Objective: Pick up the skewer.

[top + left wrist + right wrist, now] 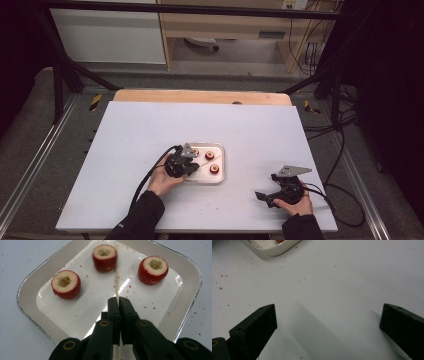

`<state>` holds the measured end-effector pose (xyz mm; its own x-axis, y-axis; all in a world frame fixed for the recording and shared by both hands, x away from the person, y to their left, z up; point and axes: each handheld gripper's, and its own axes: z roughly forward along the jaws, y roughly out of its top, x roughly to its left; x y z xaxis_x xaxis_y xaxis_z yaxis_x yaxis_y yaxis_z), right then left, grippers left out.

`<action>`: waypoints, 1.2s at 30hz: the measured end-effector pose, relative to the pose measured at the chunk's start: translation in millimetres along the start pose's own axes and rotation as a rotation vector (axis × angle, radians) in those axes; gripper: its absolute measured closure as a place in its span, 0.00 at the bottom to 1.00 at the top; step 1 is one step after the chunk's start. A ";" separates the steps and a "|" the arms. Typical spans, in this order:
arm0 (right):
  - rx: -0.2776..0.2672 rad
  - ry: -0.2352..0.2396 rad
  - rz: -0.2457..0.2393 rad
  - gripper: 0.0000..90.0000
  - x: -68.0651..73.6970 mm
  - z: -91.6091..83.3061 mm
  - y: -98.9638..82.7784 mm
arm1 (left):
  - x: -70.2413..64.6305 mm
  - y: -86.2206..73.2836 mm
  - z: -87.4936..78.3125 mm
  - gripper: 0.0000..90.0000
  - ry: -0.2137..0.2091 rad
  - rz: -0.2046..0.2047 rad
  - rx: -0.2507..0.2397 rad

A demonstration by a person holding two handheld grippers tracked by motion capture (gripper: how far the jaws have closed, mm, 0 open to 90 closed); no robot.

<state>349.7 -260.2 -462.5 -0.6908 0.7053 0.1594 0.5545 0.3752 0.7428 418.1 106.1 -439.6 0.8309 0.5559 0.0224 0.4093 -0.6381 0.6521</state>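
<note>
1. A white worktop (150,130) stands on a grey floor, with a pale wooden cabinet behind it and dark frame bars overhead.
2. On the left, the left claw (117,302) is clamped tight on a thin pale wooden skewer (116,282), which runs forward from the claw tips over the white rounded-corner tray (30,290).
3. Three red cored fruit pieces with pale hollowed tops sit in that tray: one left (65,284), one ahead near the skewer's far end (105,257), one right (153,270). None touches the claw.
4. The step in hand looks like taking up the skewer; next, its tip likely needs aiming into a fruit's hollow, held steady.
5. On the right, the right claw (327,322) gapes wide and empty just above bare worktop, well apart from the tray.
</note>
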 end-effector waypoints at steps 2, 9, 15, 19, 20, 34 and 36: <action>0.000 0.000 -0.001 0.02 0.0 0.0 0.0 | -0.5 -0.2 -0.2 0.98 -0.007 0.004 -0.001; 0.000 0.000 -0.001 0.02 0.2 -0.1 -0.1 | -4.5 0.2 -4.2 0.98 -0.017 0.019 -0.017; -0.005 -0.002 -0.008 0.02 0.1 -0.1 -0.1 | -8.2 1.5 -16.2 0.98 -0.011 0.033 -0.038; 0.001 -0.002 -0.006 0.01 0.9 -1.4 1.0 | -11.0 1.0 -23.2 0.99 -0.009 0.038 -0.045; 0.002 -0.003 -0.019 0.01 0.7 -1.5 1.8 | -12.8 1.0 -26.3 0.98 -0.008 0.039 -0.041; 0.013 -0.053 -0.126 0.02 16.4 -0.2 19.5 | -30.0 3.3 -35.9 0.98 -0.022 0.057 -0.035; 0.012 -0.065 -0.150 0.02 18.9 0.5 21.8 | -33.3 4.3 -36.2 0.98 -0.029 0.061 -0.035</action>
<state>348.9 -238.4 -443.6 -0.7349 0.6782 0.0043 0.4528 0.4859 0.7475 378.6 104.2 -410.0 0.8646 0.5007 0.0410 0.3448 -0.6507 0.6765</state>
